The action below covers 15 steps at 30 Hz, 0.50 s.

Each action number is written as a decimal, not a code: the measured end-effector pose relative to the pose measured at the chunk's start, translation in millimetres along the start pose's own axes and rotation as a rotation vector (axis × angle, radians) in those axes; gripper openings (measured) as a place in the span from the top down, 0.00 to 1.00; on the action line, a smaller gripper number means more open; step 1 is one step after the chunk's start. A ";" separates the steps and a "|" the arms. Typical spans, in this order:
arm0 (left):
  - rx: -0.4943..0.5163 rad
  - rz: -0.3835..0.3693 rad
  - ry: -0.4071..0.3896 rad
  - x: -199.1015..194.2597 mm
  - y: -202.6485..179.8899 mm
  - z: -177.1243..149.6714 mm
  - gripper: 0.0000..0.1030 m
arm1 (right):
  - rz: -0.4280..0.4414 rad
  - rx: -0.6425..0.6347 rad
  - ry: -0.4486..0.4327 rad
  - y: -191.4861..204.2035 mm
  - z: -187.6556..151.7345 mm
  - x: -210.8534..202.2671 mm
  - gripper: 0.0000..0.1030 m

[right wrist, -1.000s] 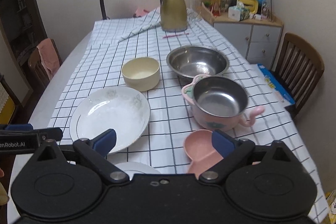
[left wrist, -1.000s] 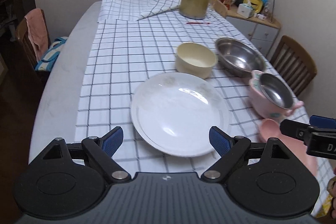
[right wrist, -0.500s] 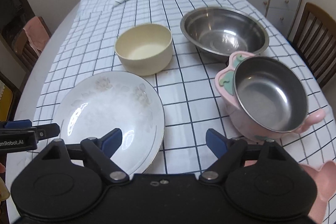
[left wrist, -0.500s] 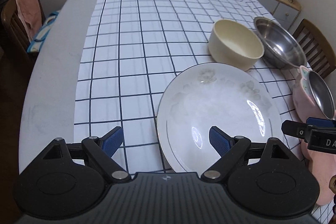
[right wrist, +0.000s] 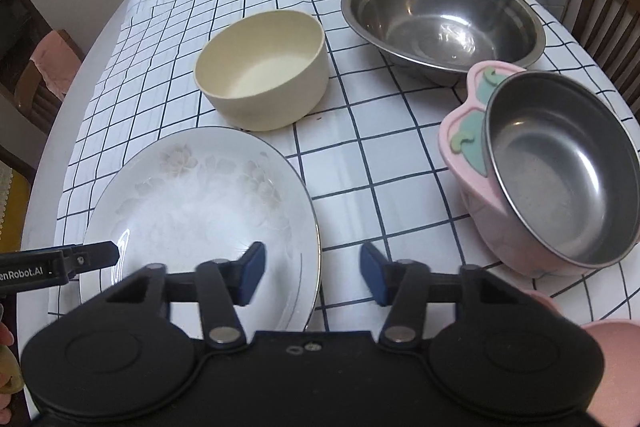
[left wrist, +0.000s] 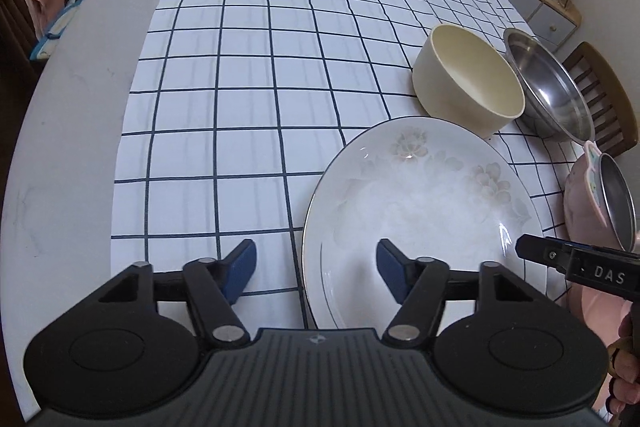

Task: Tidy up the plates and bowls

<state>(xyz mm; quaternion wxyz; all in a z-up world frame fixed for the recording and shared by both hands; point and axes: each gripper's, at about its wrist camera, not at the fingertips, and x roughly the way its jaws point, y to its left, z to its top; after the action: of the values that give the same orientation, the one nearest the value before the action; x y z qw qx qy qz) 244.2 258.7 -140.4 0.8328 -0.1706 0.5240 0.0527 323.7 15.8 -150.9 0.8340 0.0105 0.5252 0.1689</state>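
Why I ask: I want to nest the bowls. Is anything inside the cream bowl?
No, the right wrist view shows the cream bowl with a bare inside, standing alone on the checked cloth.

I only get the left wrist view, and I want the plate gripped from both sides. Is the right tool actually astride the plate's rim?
Observer: Yes. The right tool has the right rim of the plate between its closing jaws, one pad over the plate and one outside it. The pads are not pressing yet.
Operator: I see the pot edge-on. Anything inside it?
Observer: No, the pot is empty, just bare steel.
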 end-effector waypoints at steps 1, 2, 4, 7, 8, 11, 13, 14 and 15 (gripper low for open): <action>-0.002 0.000 -0.001 0.0 0.6 -0.1 0.39 | 0.008 0.006 0.003 -1.3 0.7 1.3 0.60; -0.005 -0.007 0.002 0.4 1.4 0.3 0.45 | 0.009 0.011 0.006 -2.1 1.0 2.1 0.63; -0.036 -0.020 0.021 2.8 4.0 1.0 0.54 | 0.010 0.017 0.010 -2.8 1.6 3.6 0.66; -0.064 -0.023 0.025 3.7 7.3 2.2 0.67 | 0.017 0.027 0.017 -3.8 2.0 4.9 0.75; -0.064 -0.022 0.024 3.7 7.6 2.5 0.70 | 0.022 0.030 0.018 -4.5 1.9 5.0 0.78; -0.071 -0.045 0.024 3.4 9.6 2.8 0.77 | 0.034 0.042 0.017 -5.6 1.4 5.1 0.88; -0.067 -0.058 0.029 3.7 9.7 2.5 0.81 | 0.036 0.040 0.015 -4.9 1.3 4.9 0.89; -0.067 -0.057 0.028 3.5 9.5 2.1 0.81 | 0.034 0.040 0.013 -4.5 1.2 4.8 0.89; -0.067 -0.058 0.027 3.3 9.4 2.1 0.81 | 0.033 0.043 0.011 -4.6 1.0 4.7 0.89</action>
<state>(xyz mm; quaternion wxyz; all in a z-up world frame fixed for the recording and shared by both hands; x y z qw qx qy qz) 244.9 267.9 -144.7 0.8207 -0.2143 0.5279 0.0438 327.7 13.0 -155.5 0.8277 0.0363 0.5331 0.1714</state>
